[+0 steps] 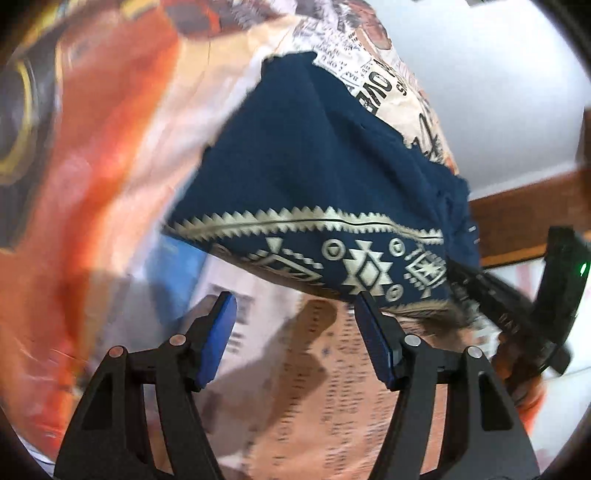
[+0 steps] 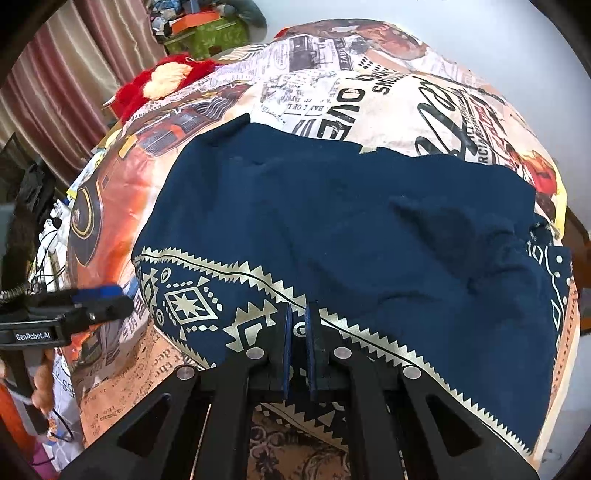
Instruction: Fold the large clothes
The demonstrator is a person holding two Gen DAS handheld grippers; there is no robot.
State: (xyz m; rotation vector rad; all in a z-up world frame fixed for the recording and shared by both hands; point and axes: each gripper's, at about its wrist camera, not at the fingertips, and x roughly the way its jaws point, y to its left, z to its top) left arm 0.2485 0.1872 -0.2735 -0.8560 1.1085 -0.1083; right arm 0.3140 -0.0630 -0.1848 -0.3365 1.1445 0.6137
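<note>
Striped pink-brown curtains [image 2: 74, 55] hang far left; a green box [image 2: 218, 35] stands beyond the bed; pale wall [image 2: 517, 44] behind.

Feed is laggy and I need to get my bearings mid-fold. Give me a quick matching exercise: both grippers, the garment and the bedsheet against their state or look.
Things:
1. left gripper
2. right gripper
3. navy garment
4. bedsheet

States:
A. newspaper-style print, lying underneath
B. shut on the patterned hem
C. open, nothing between its pads
D. dark blue with a cream zigzag border

Pairs: 1-C, 2-B, 3-D, 4-A
</note>
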